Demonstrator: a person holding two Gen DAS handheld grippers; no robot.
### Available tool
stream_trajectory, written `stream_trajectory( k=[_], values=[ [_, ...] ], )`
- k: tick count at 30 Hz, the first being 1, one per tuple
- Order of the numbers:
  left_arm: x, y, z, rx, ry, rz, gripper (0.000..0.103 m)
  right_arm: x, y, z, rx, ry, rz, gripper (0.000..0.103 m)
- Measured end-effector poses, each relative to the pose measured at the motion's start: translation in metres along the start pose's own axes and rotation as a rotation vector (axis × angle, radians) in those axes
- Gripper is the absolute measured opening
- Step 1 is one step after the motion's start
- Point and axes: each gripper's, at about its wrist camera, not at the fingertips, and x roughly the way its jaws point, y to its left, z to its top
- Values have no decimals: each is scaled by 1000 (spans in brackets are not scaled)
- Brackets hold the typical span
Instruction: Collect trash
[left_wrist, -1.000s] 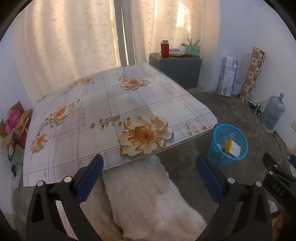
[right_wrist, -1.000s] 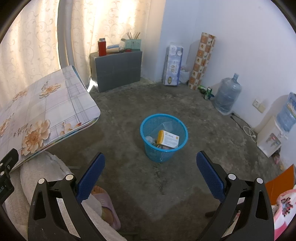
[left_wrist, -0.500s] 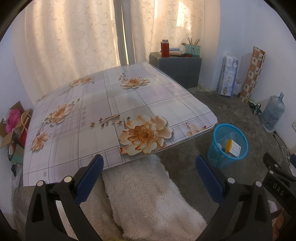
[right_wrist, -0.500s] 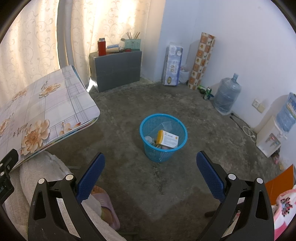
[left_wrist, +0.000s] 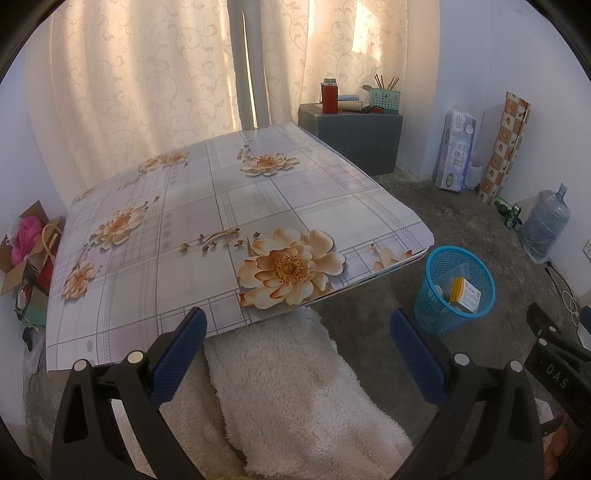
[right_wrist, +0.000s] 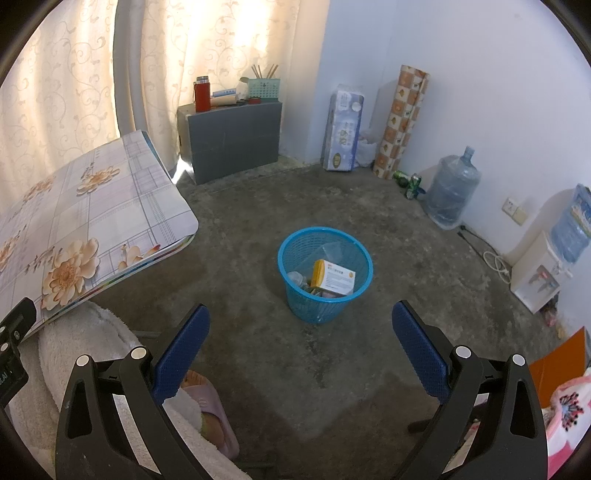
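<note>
Trash sits in the blue basket (right_wrist: 325, 273) on the floor straight ahead of my right gripper (right_wrist: 301, 347), whose fingers are spread wide and empty, while my left gripper (left_wrist: 295, 350), equally spread, hovers over the white rug (left_wrist: 295, 387) before the flowered table (left_wrist: 207, 221).

Each tool (left_wrist: 295, 341) (right_wrist: 301, 341) has black triangular-cutout arms, silver round screws and textured blue pads (right_wrist: 421, 352)

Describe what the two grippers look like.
The left gripper and right gripper look alike: black triangular frames with cut-outs, silver round studs, and blue textured pads. The right gripper's black body shows white "DAS" lettering in the left view.
</note>
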Motion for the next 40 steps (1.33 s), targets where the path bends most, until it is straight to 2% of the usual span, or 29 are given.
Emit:
stream_trajectory(
  k=[40],
  values=[
    [0,0,-3,3,7,0,97,2,-1,1,-5,0,2,95]
  ],
)
